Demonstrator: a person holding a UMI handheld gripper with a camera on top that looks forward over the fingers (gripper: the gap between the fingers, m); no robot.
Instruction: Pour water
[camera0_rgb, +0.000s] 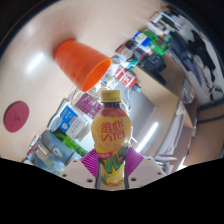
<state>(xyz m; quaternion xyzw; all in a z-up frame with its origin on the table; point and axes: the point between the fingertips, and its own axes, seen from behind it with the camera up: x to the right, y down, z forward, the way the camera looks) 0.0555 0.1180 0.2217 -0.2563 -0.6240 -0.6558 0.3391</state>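
My gripper (111, 163) is shut on a yellow drink bottle (111, 135) with a yellow cap and a red and green label. Both pink pads (93, 161) press on its lower half. The bottle stands upright in my fingers while the whole view is tilted. An orange cup (81, 61) lies beyond the bottle on the pale table (40, 90), its open mouth turned toward the bottle's cap. A gap separates the cup and the bottle.
A round magenta lid or disc (16, 116) rests on the table off to one side. Beyond the table's edge stands a row of cartons and packages (65, 128), and more boxes (150, 45) farther along.
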